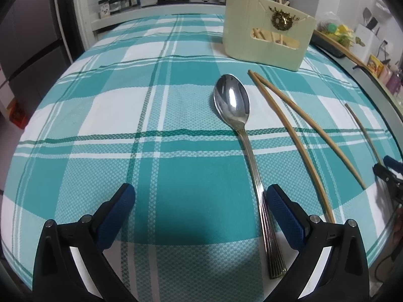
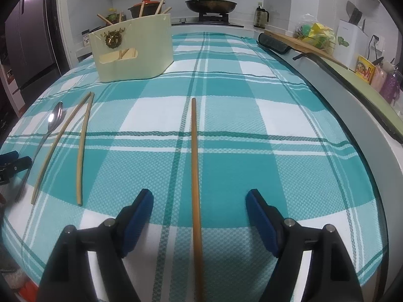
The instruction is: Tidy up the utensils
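A steel spoon (image 1: 233, 105) lies on the teal plaid tablecloth (image 1: 126, 115). Its handle runs just inside the right finger of my open left gripper (image 1: 200, 195). Two pale chopsticks (image 1: 289, 125) lie to the spoon's right. A cream utensil holder (image 1: 267, 32) with several chopsticks in it stands at the back. In the right wrist view, a darker single chopstick (image 2: 195, 171) lies lengthwise between the fingers of my open right gripper (image 2: 199, 198). The holder (image 2: 133, 50), spoon (image 2: 54, 120) and chopstick pair (image 2: 73, 138) show at the left.
The right gripper's tips (image 1: 388, 168) show at the left view's right edge; the left gripper (image 2: 12, 163) shows at the right view's left edge. A stove with a pan (image 2: 211, 5) and pot stands behind. A counter with clutter (image 2: 362, 63) runs along the right.
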`<state>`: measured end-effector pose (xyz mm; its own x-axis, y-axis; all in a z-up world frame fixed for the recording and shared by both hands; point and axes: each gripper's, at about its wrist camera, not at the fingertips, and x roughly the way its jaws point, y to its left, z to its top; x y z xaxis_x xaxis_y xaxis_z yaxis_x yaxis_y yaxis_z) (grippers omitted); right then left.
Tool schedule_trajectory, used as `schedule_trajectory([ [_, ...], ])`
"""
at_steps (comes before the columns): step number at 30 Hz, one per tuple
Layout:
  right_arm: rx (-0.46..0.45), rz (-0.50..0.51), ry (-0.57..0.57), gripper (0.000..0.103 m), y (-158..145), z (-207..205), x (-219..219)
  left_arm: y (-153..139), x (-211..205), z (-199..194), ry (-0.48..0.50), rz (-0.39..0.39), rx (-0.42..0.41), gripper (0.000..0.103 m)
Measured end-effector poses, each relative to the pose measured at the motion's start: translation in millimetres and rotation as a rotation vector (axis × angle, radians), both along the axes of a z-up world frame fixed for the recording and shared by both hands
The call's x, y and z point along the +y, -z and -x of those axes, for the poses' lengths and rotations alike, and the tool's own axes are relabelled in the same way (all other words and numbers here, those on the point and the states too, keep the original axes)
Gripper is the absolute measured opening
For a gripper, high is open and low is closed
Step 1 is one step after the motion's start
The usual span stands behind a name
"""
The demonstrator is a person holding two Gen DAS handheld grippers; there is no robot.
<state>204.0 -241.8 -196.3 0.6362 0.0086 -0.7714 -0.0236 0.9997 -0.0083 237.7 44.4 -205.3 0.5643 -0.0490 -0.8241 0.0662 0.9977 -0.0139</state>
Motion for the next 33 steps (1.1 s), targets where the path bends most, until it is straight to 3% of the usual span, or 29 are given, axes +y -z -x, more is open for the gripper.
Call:
schedule_trajectory([
  [1,0.004,0.003,-0.004,0.079,-0.2,-0.2,0.0,-0.1,-3.7,0.3,0.011,-0.023,-0.005,0.103],
  [15,0.105,-0.021,-0.077,0.078,-11.9,-7.7,-10.6,-12.7,-1.0,-14.0,0.012,0.035,-0.007,0.102],
  [23,0.113,-0.005,-0.133,0.071,-29.2,-36.2,-7.1,-10.5,-27.6,-46.0,0.032,-0.047,0.000,0.101],
  [26,0.172,-0.010,-0.141,0.044,-19.6,-55.8,-4.9,-3.6,-32.4,-57.3,0.029,-0.060,0.022,0.101],
  [33,0.220,0.022,-0.180,0.044,-9.5,-79.8,3.3,-1.6,-33.1,-76.7,0.005,-0.033,0.030,0.100],
])
